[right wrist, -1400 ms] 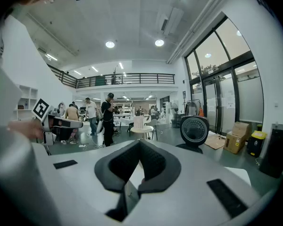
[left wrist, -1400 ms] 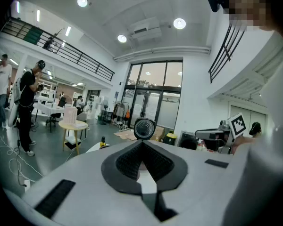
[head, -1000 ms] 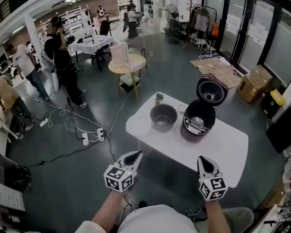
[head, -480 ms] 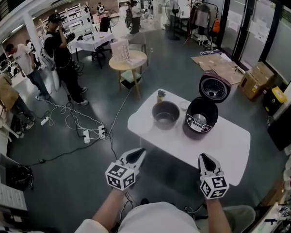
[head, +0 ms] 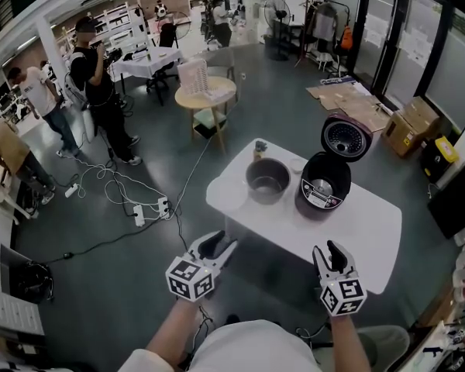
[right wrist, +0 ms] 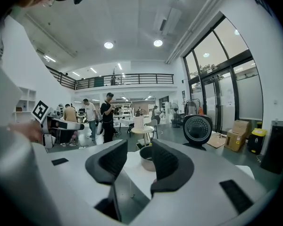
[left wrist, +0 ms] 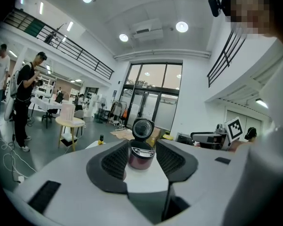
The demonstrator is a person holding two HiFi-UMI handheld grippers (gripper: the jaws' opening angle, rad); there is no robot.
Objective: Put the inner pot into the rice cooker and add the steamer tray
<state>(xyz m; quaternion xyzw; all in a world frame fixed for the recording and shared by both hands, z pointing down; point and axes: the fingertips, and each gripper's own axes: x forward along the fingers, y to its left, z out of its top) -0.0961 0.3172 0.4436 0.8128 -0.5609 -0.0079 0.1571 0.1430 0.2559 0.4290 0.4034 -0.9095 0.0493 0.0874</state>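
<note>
A grey metal inner pot (head: 267,180) stands on the white table (head: 356,235), left of the dark rice cooker (head: 323,189), whose lid (head: 346,136) is up. A pale round shape (head: 227,195) lies left of the pot, too faint to identify. My left gripper (head: 221,246) and right gripper (head: 333,253) hover short of the table's near edge, apart from everything. Both jaws have just been opening and hold nothing. In the left gripper view the left gripper (left wrist: 140,161) frames the cooker (left wrist: 141,153). In the right gripper view the right gripper (right wrist: 137,161) frames the pot (right wrist: 147,160).
A small bottle (head: 260,147) and a small white dish (head: 296,166) sit at the table's far edge. Behind it are a round wooden table (head: 206,95), cables on the floor (head: 132,196), cardboard boxes (head: 407,126) at the right and several people at the left.
Both grippers were shut and now stand with their jaws apart. The hands have stayed in about the same place before the table.
</note>
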